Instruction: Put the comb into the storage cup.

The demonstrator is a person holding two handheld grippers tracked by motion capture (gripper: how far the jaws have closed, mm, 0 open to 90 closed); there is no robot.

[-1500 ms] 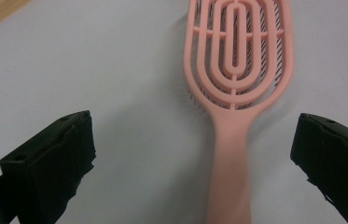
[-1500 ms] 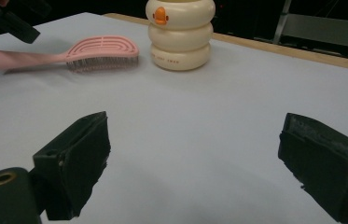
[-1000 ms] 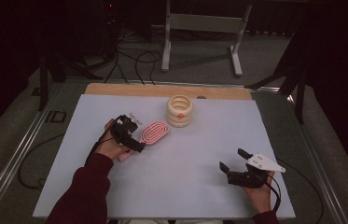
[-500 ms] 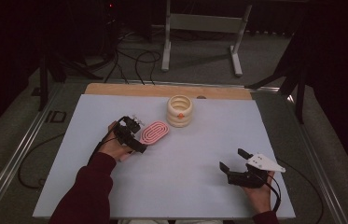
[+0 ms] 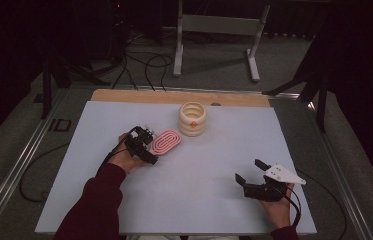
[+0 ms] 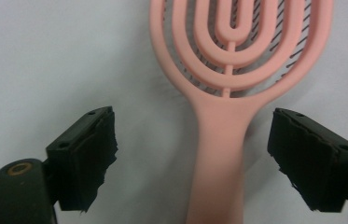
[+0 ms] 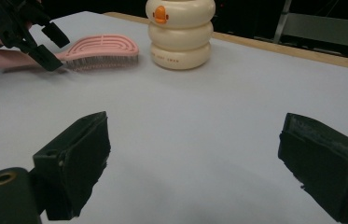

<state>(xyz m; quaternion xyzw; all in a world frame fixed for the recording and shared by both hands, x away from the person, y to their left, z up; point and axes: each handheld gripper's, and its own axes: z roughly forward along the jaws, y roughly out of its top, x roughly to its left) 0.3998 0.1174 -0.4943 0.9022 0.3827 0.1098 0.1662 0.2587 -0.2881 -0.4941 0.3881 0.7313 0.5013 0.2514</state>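
Left claw (image 6: 195, 158) closing astride pink brush handle (image 6: 220, 154) near tabletop (image 5: 214, 210) centre, pads not yet touching; right claw (image 7: 195, 168) agape, idle.

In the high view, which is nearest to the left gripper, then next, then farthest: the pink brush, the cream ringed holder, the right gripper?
1. pink brush: handle between the jaws of the left gripper.
2. cream ringed holder: farther back, right of the brush.
3. right gripper: near right side of the table.
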